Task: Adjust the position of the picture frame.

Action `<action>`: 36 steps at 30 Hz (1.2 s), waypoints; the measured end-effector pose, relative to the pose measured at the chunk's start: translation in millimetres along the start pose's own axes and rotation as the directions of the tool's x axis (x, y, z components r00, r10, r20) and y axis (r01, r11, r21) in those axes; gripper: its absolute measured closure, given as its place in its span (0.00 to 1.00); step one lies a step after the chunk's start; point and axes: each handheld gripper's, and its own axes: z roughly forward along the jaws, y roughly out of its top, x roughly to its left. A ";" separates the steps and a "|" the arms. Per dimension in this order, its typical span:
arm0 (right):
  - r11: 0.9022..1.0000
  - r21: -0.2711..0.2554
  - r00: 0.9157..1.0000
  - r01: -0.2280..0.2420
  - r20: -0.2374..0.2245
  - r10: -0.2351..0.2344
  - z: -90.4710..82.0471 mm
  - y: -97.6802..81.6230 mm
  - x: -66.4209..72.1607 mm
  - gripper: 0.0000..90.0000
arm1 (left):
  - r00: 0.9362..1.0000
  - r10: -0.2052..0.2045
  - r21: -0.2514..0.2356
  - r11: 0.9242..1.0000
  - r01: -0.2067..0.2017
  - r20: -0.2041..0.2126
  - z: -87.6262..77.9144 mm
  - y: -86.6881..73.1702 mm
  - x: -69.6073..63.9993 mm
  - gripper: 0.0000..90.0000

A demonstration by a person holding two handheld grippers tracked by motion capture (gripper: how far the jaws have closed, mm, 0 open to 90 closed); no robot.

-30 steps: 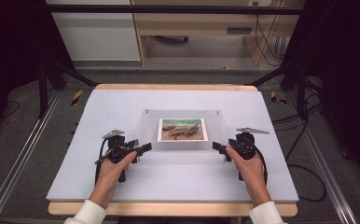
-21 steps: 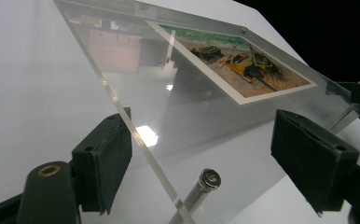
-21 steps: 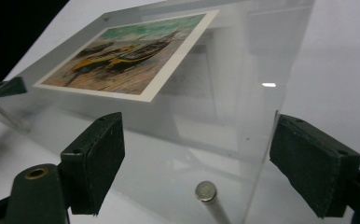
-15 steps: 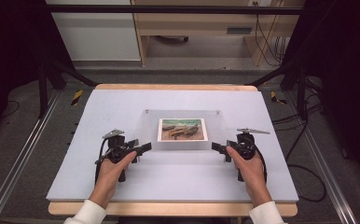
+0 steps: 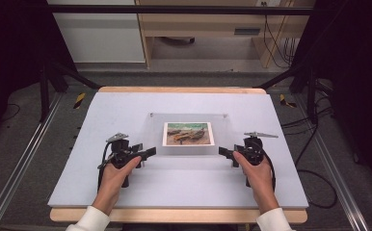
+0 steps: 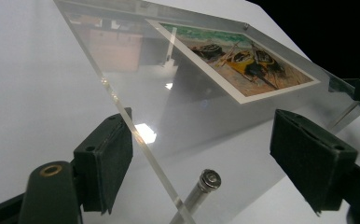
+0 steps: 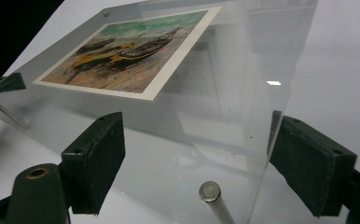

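A white table [image 5: 126, 110] carries a clear acrylic frame [image 5: 189, 118] near its middle. The frame holds a picture [image 5: 188, 134] of boats on a beach. In the left gripper view a metal standoff pin [image 6: 199, 189] props one corner, so the panel is tilted over the table surface.

Both forearms come in from the near edge in white sleeves. The left hand [image 5: 114, 175] holds the left gripper [image 5: 145, 153], which points to the frame's near left corner. The right hand [image 5: 256, 173] holds the right gripper [image 5: 225, 153], which points to the near right corner.

In each gripper view the two black jaws are wide apart, one on each side of the corner, not closed on it.
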 end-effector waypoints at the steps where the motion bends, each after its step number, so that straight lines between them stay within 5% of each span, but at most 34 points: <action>1: 1.000 0.000 1.000 0.000 0.000 0.000 0.0 0.0 0.0 0.22 | 1.000 -0.002 0.000 1.000 0.002 0.000 -0.3 0.1 0.2 0.24; 36: 0.999 -0.020 0.998 0.048 0.030 -0.047 7.1 11.1 -0.3 0.23 | 0.999 0.040 0.002 0.999 -0.040 -0.032 4.2 11.7 1.9 0.27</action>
